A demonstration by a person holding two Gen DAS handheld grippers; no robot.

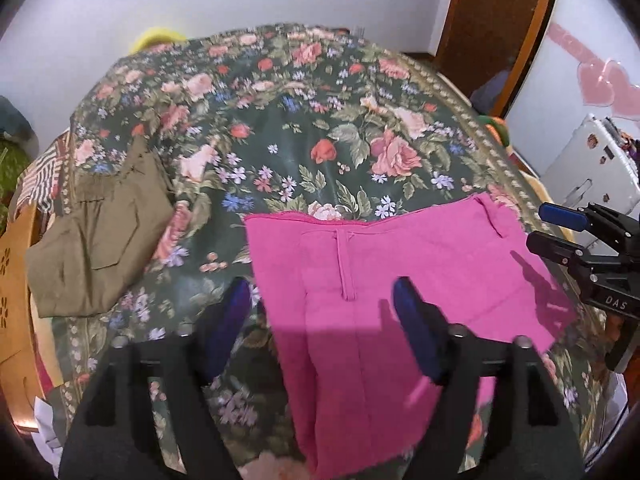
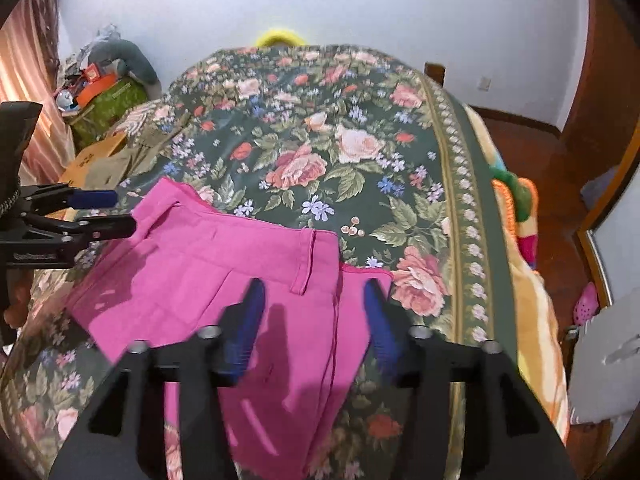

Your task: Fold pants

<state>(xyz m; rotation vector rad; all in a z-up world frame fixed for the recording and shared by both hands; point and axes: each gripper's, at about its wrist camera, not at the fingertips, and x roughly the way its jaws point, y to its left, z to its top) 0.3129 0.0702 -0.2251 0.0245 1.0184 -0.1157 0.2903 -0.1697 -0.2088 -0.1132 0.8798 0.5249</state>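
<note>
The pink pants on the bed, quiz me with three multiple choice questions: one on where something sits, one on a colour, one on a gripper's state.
1. Where do the olive pants lie relative to the pink pants, in the left wrist view?
A. to their left
B. on top of them
C. to their right

2. What colour are the gripper pads?
A. red
B. blue
C. white

3. How is the left gripper?
A. shut on the pants
B. open
C. out of view

Answers: 1 A, they lie apart on the floral bedspread. 2 B, blue pads. 3 B, fingers spread, gripping nothing.
</note>
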